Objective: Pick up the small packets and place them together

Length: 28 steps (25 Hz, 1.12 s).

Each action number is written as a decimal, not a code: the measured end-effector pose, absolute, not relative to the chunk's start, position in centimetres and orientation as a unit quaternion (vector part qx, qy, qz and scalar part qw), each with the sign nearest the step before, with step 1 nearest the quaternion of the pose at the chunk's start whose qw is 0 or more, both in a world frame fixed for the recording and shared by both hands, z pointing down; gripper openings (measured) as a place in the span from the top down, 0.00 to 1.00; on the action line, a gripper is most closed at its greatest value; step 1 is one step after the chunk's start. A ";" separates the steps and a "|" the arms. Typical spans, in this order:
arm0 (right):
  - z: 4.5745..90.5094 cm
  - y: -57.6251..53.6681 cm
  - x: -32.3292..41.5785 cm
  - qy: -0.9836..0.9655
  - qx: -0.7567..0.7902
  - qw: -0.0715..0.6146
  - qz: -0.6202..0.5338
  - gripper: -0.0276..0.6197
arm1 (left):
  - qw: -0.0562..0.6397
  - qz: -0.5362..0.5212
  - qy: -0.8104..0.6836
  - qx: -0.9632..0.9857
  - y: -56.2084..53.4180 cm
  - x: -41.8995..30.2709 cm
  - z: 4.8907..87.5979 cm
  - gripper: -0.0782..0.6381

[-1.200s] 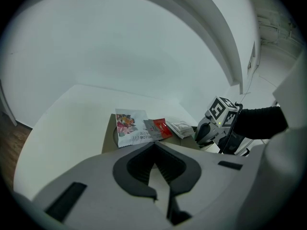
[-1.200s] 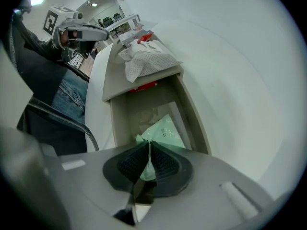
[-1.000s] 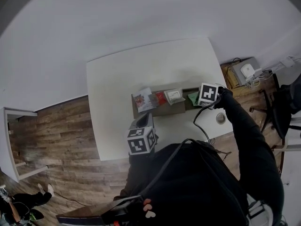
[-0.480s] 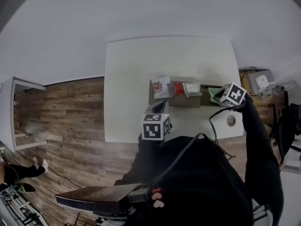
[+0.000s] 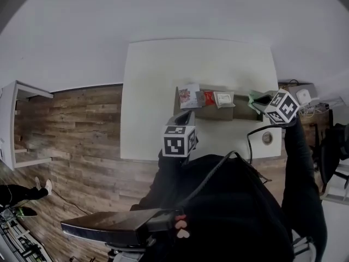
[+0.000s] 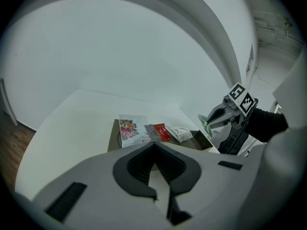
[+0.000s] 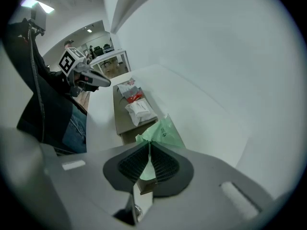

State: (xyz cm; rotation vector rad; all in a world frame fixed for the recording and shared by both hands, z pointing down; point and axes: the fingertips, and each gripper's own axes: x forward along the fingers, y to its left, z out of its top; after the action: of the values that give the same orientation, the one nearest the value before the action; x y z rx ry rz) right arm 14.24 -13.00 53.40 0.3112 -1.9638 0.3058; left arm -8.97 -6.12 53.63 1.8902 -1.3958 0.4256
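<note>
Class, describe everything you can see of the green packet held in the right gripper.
The green packet is a small, thin, pale green sachet of crinkled, glossy film with faint dark print. The right gripper pinches one edge between shut jaws. The rest fans out beyond them, raised above the white table, touching nothing else.

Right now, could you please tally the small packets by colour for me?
white packet with a picture: 1
red packet: 1
plain white packet: 1
green packet, pinched in the right gripper: 1
Total: 4
</note>
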 end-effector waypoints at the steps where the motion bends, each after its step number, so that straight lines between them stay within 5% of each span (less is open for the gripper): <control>1: 52.5 -13.2 13.9 -0.830 0.135 0.529 0.117 0.93 | 0.367 0.165 -0.544 0.736 -6.1 -9.0 53.6 0.89; 28: 50.5 -9.9 -1.2 -0.894 0.052 0.443 0.048 0.93 | 0.380 0.150 -0.568 0.715 -4.1 -11.0 53.8 0.89</control>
State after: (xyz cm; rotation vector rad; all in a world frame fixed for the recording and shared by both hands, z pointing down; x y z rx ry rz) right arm -1.23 -9.91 50.49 0.1299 -2.2172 0.1191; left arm -11.04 -4.11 53.84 1.8259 -1.4494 0.3832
